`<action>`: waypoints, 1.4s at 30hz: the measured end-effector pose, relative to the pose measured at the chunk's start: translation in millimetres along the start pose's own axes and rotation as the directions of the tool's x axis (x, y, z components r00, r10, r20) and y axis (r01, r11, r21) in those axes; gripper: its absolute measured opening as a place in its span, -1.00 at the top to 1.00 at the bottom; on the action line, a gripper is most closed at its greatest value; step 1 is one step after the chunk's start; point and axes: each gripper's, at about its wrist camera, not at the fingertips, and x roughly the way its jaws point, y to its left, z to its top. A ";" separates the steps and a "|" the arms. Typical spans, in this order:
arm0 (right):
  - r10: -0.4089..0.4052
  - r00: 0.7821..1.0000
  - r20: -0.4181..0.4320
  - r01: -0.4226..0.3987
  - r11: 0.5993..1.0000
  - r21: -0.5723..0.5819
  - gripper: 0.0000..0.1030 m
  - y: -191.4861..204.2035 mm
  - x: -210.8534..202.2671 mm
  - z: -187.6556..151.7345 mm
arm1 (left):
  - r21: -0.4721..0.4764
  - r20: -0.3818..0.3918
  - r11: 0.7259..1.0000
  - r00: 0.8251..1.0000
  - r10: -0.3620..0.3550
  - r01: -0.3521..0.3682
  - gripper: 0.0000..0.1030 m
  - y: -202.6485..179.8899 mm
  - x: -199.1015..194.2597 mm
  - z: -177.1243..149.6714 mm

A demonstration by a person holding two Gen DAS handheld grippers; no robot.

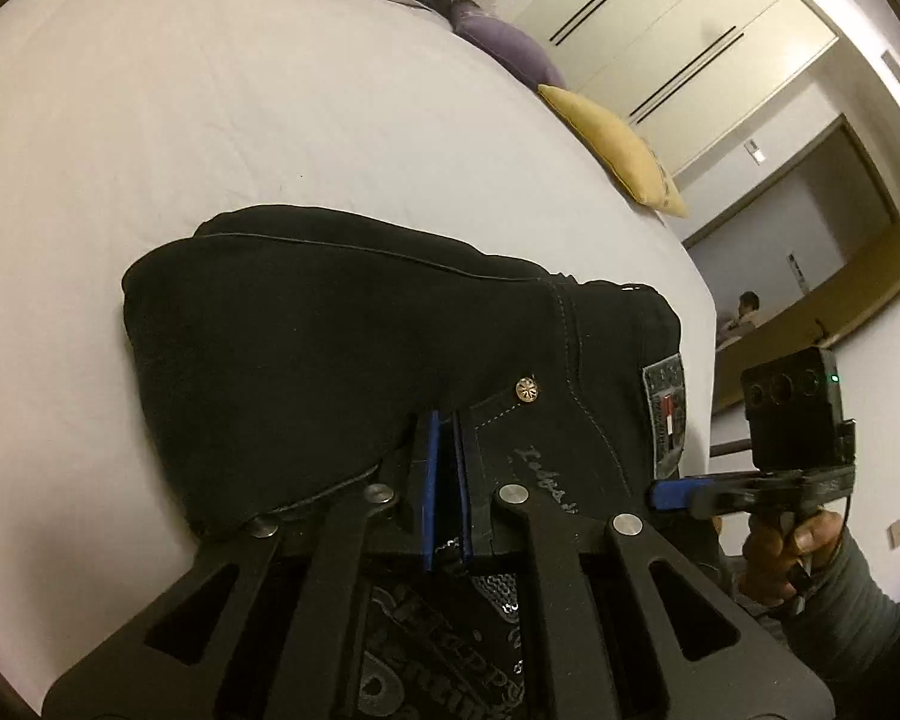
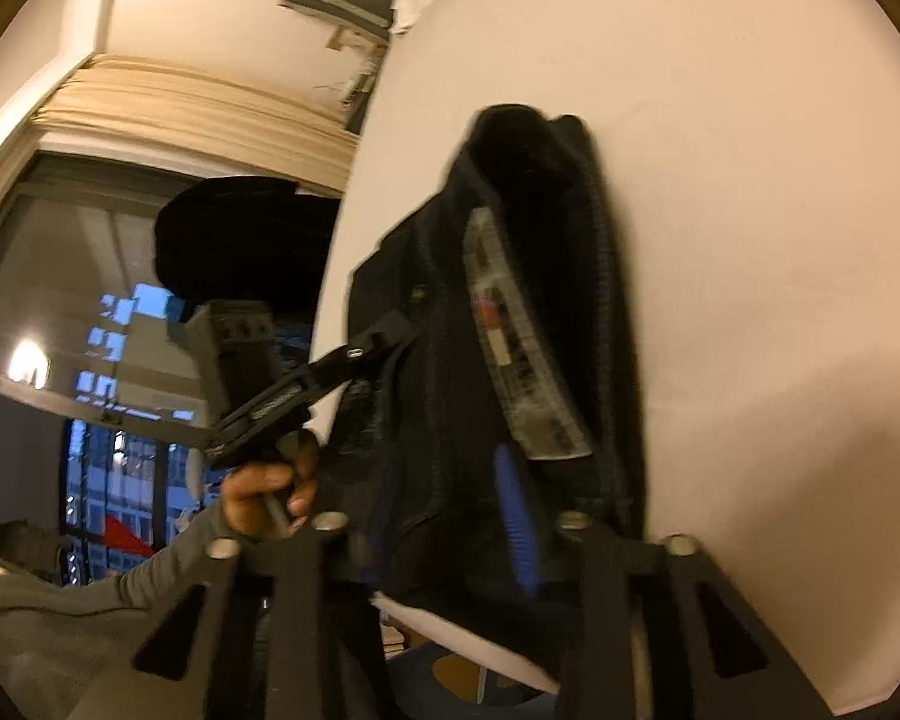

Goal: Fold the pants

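Black pants (image 1: 342, 348) with pale stitching, a gold rivet (image 1: 527, 390) and a grey label (image 1: 666, 414) marked red are seen on a white bed sheet (image 1: 180, 138). Blue pads (image 1: 431, 480) are seen, and yellow (image 1: 618, 144) and purple (image 1: 510, 48) cushions.

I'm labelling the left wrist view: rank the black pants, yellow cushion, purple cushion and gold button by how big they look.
1. Black folded denim pants
2. Yellow cushion
3. Purple cushion, farther away, so true size is unsure
4. Small gold metal button

A white bed (image 1: 240, 120) with yellow pillow (image 1: 618, 147), pale wardrobe doors (image 1: 660, 24), dark window (image 2: 90, 360).
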 end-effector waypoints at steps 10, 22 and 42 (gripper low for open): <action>0.072 0.997 0.005 -0.072 0.996 -0.045 0.11 -0.5 -0.8 -22.4 | 0.179 -0.036 0.984 0.999 -0.001 0.008 0.87 -39.7 -38.2 -85.0; -0.016 0.985 0.172 0.026 0.998 -0.055 -0.72 13.8 -47.0 14.1 | 0.026 0.096 0.998 0.994 0.053 -0.056 -0.09 -15.2 -95.4 -71.4; -0.235 0.972 0.027 0.236 0.970 -0.062 0.47 18.6 38.1 61.0 | -0.051 -0.141 0.994 0.986 0.092 -0.100 0.23 -4.4 -31.5 -30.8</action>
